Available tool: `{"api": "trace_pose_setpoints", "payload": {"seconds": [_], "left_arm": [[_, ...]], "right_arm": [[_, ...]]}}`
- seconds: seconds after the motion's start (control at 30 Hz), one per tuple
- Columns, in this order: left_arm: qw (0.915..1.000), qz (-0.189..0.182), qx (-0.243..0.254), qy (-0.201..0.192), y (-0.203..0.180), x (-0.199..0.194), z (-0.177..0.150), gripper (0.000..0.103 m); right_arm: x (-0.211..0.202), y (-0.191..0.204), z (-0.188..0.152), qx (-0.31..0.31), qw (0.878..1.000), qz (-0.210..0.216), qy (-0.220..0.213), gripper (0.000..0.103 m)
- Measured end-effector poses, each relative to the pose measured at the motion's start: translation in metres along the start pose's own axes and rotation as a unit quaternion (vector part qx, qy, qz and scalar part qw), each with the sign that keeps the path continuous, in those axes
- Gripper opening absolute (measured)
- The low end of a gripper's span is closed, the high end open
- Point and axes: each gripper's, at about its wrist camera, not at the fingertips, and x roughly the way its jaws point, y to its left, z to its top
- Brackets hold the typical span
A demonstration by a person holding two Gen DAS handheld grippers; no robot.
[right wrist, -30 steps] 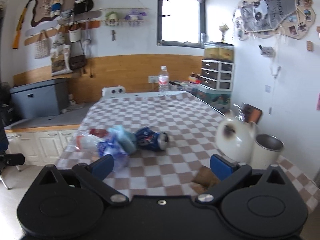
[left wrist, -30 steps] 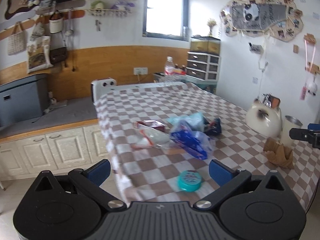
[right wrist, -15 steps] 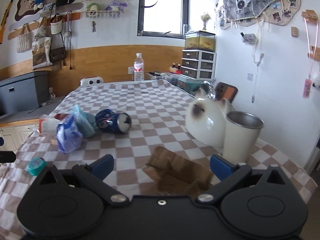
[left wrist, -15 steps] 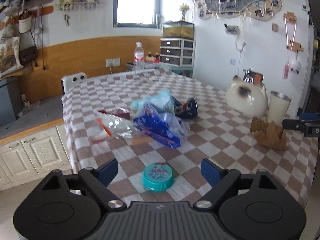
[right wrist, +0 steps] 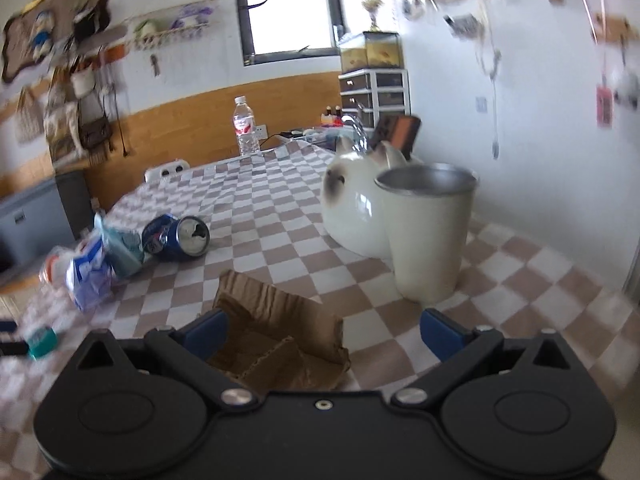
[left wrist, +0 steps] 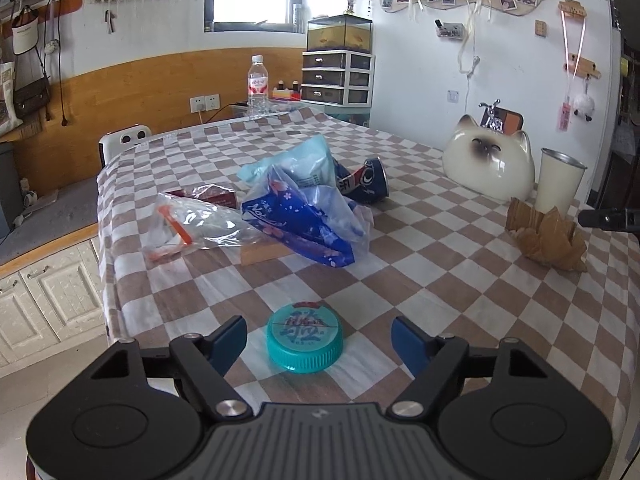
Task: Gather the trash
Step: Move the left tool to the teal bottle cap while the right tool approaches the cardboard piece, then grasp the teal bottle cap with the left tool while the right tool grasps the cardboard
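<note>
A teal bottle cap (left wrist: 305,341) lies on the checkered tablecloth (left wrist: 440,272) between the fingers of my left gripper (left wrist: 319,339); the jaws are closing and the pads stand clear of it. Beyond it lie a blue plastic bag (left wrist: 304,220), a clear bag with an orange razor (left wrist: 192,228), a crushed blue can (left wrist: 366,184) and a red packet (left wrist: 214,196). In the right wrist view, torn cardboard (right wrist: 276,340) sits between the open fingers of my right gripper (right wrist: 322,330), nearer its left pad, without contact that I can see. The can (right wrist: 180,238) and the cap (right wrist: 40,342) lie to the left.
A white cat-shaped ceramic (left wrist: 488,168) and a white metal-rimmed cup (right wrist: 426,232) stand at the table's right side, close behind the cardboard (left wrist: 544,236). A water bottle (left wrist: 258,86) stands at the far end. White cabinets (left wrist: 52,292) lie beyond the table's left edge.
Both grippers have come down and forward: the left now straddles the teal cap with narrower jaws, the right has swung over to the cardboard by the cup.
</note>
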Motion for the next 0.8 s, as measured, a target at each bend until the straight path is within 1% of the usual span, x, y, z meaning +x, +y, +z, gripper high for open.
{"api": "trace_pose_setpoints", "payload": {"seconds": [0.17,0.3,0.4,0.53,0.67,0.7,0.8], "left_arm": [[1.0000,-0.002,0.010,0.001,-0.002,0.006,0.000,0.078],[0.9999,0.001,0.016,0.004,-0.002,0.012,0.001,0.073],[0.9998,0.006,0.017,0.007,-0.002,0.017,0.001,0.069],[0.9997,0.012,0.019,0.012,-0.002,0.025,-0.001,0.067],[0.9996,0.012,0.014,0.021,0.001,0.029,-0.003,0.067],[0.9996,0.014,0.012,0.019,0.002,0.029,-0.002,0.067],[0.9996,0.014,0.008,0.023,0.005,0.031,-0.003,0.066]], "right_arm": [[0.020,-0.006,-0.007,0.049,0.998,0.044,0.003,0.103],[0.028,0.004,-0.010,0.055,0.995,0.079,0.013,0.103],[0.024,0.021,-0.013,0.030,0.994,0.104,0.021,0.103],[0.012,0.046,-0.017,-0.016,0.990,0.137,0.023,0.103],[-0.001,0.072,-0.019,-0.060,0.983,0.174,0.025,0.103],[-0.005,0.077,-0.020,-0.074,0.982,0.175,0.025,0.103],[-0.014,0.087,-0.019,-0.102,0.983,0.154,0.016,0.103]]}}
